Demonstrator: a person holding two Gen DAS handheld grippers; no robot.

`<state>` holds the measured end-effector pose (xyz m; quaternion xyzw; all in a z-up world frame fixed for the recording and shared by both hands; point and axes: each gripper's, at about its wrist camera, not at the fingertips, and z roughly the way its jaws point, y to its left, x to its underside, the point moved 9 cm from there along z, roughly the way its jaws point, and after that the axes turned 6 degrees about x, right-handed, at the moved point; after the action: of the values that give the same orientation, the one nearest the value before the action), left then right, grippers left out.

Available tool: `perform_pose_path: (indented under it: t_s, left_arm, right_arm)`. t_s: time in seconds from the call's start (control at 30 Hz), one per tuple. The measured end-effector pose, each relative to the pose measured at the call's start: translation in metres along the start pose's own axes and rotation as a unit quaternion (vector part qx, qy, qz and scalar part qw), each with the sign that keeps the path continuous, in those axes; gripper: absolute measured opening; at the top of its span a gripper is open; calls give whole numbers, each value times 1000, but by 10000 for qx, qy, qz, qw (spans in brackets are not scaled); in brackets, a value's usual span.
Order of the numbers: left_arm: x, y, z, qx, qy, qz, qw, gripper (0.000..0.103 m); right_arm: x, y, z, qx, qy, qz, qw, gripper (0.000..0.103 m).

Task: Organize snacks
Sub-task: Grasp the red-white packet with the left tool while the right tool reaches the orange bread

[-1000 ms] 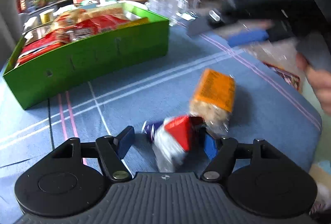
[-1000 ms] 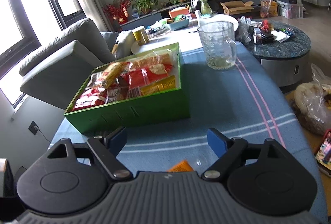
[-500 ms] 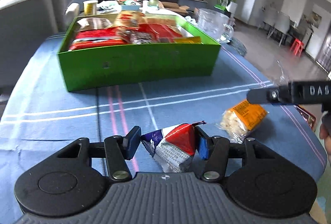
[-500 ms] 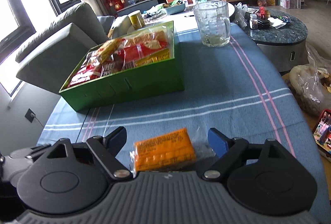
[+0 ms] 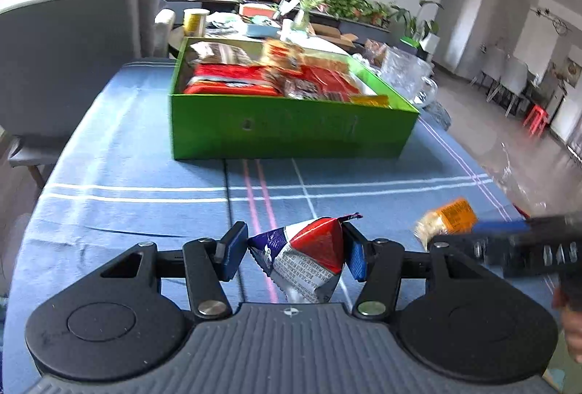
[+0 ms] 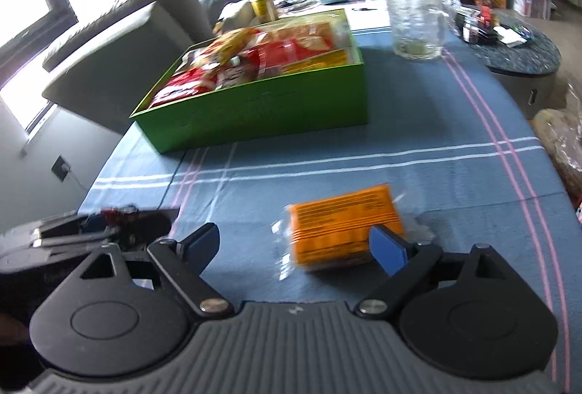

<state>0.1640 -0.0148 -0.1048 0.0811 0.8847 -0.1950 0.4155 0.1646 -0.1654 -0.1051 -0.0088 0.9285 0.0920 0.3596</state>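
Snacks [image 5: 269, 81] crowd the green box [image 5: 291, 128]; left jaws clamp a packet [image 5: 305, 256], right jaws apart.

Closed further within the last second, left gripper [image 5: 294, 254] now clamped on the red, white and purple foil snack packet [image 5: 303, 263], lifted off the blue striped tablecloth [image 5: 145, 176]. Brought down over the orange-labelled clear cracker pack [image 6: 345, 226], right gripper [image 6: 294, 248] wide apart, nearer the green cardboard box [image 6: 262, 107].

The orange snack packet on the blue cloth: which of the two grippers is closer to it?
Right. The right gripper has the orange packet lying between its open fingers on the cloth. The left gripper, beside it, is shut on a red and purple packet.
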Motion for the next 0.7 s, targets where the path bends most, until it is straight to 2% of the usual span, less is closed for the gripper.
perform_pose_path:
  t_s: [0.23,0.33,0.5,0.6,0.7]
  left_arm:
    - [-1,20,-9,-135,-94,-202,9997,52]
    - [0,25,-10,-154,-96,-274,9995,52]
    - [3,24,-9,-109,-67,-271,9996,52]
    - [4,22,-6,-87,-37,-250,9996,52]
    - [5,21,-4,-84,-10,-230,9997,52]
  right_arm:
    - [25,39,-5,-553,405,-531,9962,80]
    - [28,47,-8,-525,335,-909,9939,80]
    - [18,28,-3,-6,120,-941,9955,80]
    - [14,5,7,685,17,-884,9937,80]
    - [10,-14,17,1110,-12,-854,9901,80]
